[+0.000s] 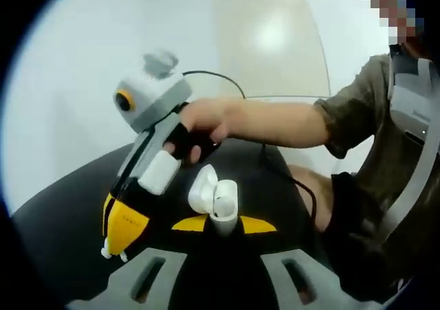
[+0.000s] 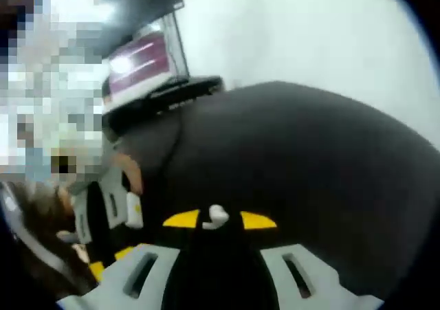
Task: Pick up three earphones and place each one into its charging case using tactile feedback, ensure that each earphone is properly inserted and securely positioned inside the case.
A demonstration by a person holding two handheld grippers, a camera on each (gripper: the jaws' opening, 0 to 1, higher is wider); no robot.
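My left gripper point(image 1: 223, 224) is shut on a white charging case point(image 1: 218, 205), which stands upright between the yellow jaw tips with its lid swung open to the left. In the right gripper view, my right gripper point(image 2: 218, 220) is shut on a small white earphone point(image 2: 215, 216). The left gripper view shows that same right gripper point(image 1: 114, 248) to the left of the case, held by a hand point(image 1: 201, 124), pointing down at the dark table point(image 1: 62, 234), with a bit of the white earphone point(image 1: 106, 253) at its tips. It is apart from the case.
The person's arm and body point(image 1: 385, 186) fill the right of the left gripper view, and a black cable point(image 1: 302, 190) trails over the table. An open laptop point(image 2: 144, 66) stands at the table's far edge. The other gripper point(image 2: 110, 214) is at the left of the right gripper view.
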